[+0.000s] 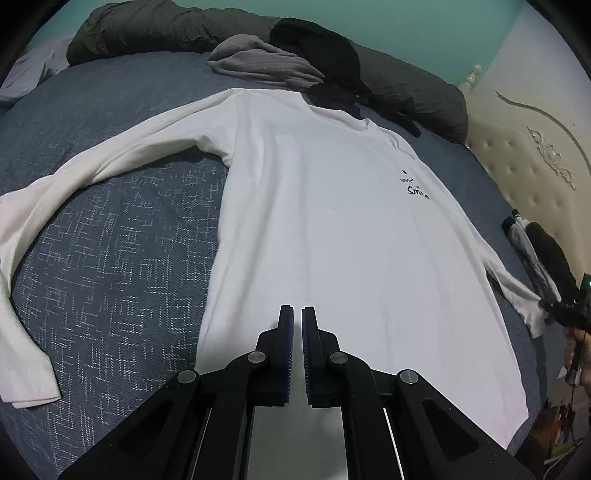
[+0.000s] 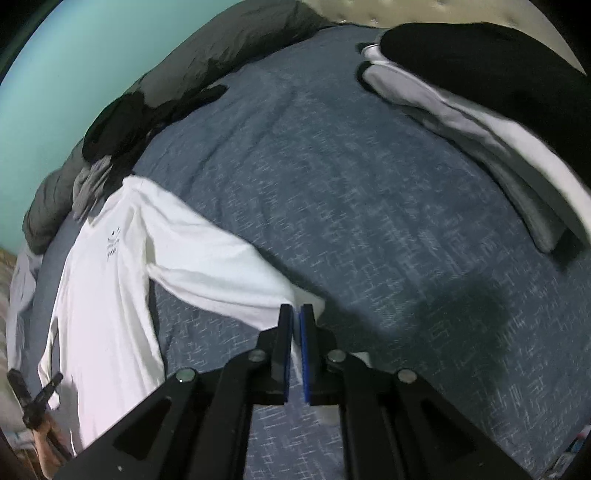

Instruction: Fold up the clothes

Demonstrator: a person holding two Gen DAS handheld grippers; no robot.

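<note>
Shirt (image 1: pixel 332 229), white and long-sleeved, is lying face up across the middle of the bed (image 1: pixel 122 258), collar toward the far edge where the dark bedding (image 1: pixel 155 29) is heaped, hem toward the near edge beneath me.

Going from the left, one sleeve (image 1: pixel 55 206) is trailing out over the blue cover and curling back toward the near edge, its cuff flat and untouched. My left tongs (image 1: pixel 297 314) are hanging over the lower part of the shirt body, pads all but touching, nothing pinched between them as far as I can tell.

Further right, the other sleeve (image 2: pixel 221 280) is running out toward the right edge, and my right tongs (image 2: pixel 296 314) are closed on its cuff end; white cloth is showing between the blue pads. A stack of folded clothes (image 2: pixel 461 122) is sitting well apart, near the far right corner.

As I judge it, I am carrying this sleeve in over the chest. To do that well I am thinking of keeping the cuff low and the pull gentle, so the body is not dragging sideways, and of laying the sleeve straight with its crease along the shoulder seam. My left tongs could be pressing the body down meanwhile. The risk I am watching for is thin cloth slipping out of the pinch, or the sleeve twisting as it travels.
</note>
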